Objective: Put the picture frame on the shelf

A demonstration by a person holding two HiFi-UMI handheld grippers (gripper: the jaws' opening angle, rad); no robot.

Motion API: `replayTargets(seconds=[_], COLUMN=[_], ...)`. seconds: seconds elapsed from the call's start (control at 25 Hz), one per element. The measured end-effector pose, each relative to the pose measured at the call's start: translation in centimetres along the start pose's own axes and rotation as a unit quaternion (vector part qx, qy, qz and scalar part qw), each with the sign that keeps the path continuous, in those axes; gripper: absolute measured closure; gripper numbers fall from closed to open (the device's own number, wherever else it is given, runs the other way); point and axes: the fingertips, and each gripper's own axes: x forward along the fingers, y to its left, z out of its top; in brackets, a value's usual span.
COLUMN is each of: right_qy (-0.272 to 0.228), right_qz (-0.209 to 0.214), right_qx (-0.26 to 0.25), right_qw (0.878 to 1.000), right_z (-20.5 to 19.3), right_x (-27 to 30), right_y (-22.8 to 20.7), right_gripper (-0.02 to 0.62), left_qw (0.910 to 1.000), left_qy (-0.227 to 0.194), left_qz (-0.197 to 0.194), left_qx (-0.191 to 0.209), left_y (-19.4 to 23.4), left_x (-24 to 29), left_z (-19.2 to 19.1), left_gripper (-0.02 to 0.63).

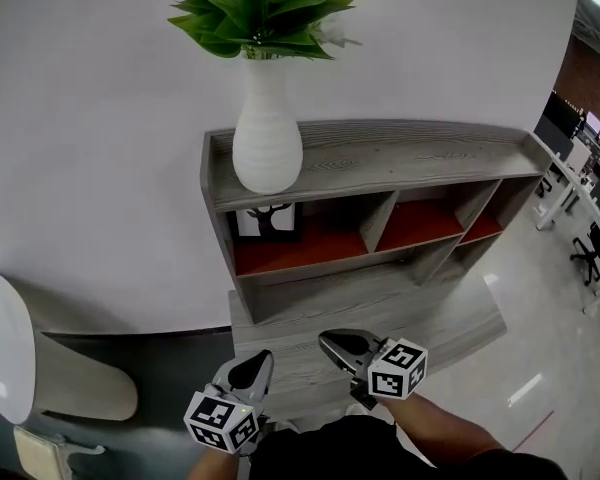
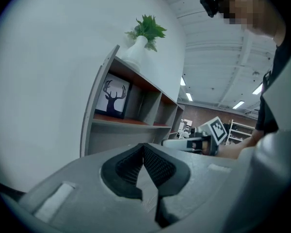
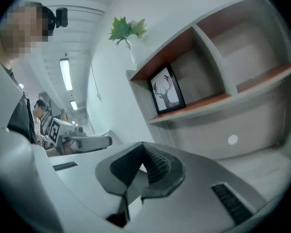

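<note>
My left tool [image 2: 144, 146] has its two jaws pressed together at the tips, and nothing is between the dark ribbed pads. My right tool [image 3: 143, 145] is the same: the jaws are closed on each other and it carries nothing. In the head view both tools are low, near my body, side by side but apart, above the front part of the grey wooden bench [image 1: 410, 313]. Each one points toward the shelf [image 1: 400, 156].

The picture frame [image 1: 268, 220] is already on the shelf. It stands upright in the left compartment, on the red-orange floor of this compartment, close to the left wall. It has a dark border and shows a black silhouette with antlers on a white ground. Neither tool touches the frame; both are well apart from it.

The shelf is grey wood and stands against a white wall. The two other compartments, to the right of the frame, have the same red-orange floor. On the top board, at the left end and above the frame, stands a white vase [image 1: 267, 133] with a green plant [image 1: 260, 8] in it.
</note>
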Motion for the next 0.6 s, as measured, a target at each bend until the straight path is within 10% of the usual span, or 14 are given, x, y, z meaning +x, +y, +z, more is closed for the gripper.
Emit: replayTargets(seconds=[0.2,0.6], right_qy=[-0.017,-0.024], right_qz=[-0.009,0.003], right_qx=[0.074,-0.004], right_qw=[0.997,1.000], right_z=[-2.8,-2.0], right_x=[-3.3,-10.5], right_y=[1.6,4.5], right_gripper=[0.580,0.580], left_qw=[0.9998,0.9999], left_qy=[0.002,-0.011], left_qz=[-0.015,0.004], left_qx=[0.008,0.004], left_y=[-0.3,-7.9], left_x=[0.3,-0.8], left_z=[-0.1,-1.8], left_gripper=[0.597,0.597])
